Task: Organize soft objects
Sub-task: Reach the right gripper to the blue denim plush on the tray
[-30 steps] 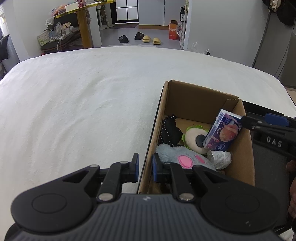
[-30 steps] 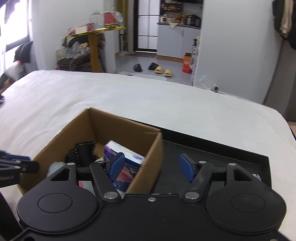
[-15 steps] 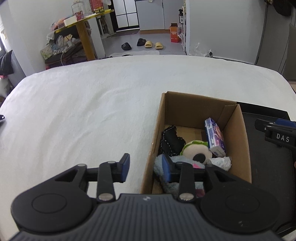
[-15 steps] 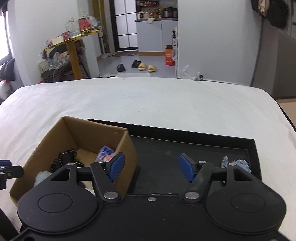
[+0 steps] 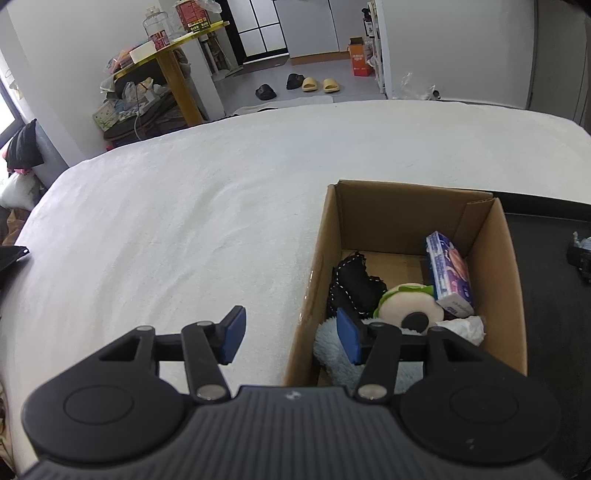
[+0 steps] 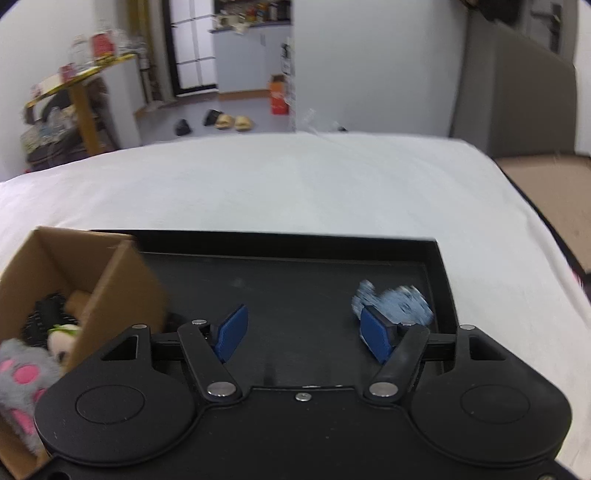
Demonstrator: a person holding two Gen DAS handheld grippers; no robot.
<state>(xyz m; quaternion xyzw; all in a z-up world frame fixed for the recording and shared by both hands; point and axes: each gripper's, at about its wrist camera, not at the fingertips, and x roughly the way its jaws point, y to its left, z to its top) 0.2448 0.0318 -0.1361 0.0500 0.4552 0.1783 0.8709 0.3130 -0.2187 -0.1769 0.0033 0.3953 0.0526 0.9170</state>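
**A bright room beyond the white bed**

A white bed cover [image 5: 207,206] fills the foreground. Past it lie a grey floor [image 5: 317,70] and pale walls [image 5: 454,44]. At the left, a yellow-topped table [image 5: 173,44] on a wooden post carries jars and boxes, with clutter heaped below. Slippers [image 5: 317,84] sit near an orange box [image 5: 357,57]. A dark-framed door, or perhaps a window [image 5: 258,26], stands behind. Daylight enters from the left edge.

Black tray [image 6: 295,291] mostly bare; cardboard box [image 6: 122,288] wall blocks its left; blue plush [image 6: 397,301] sits near the right rim.
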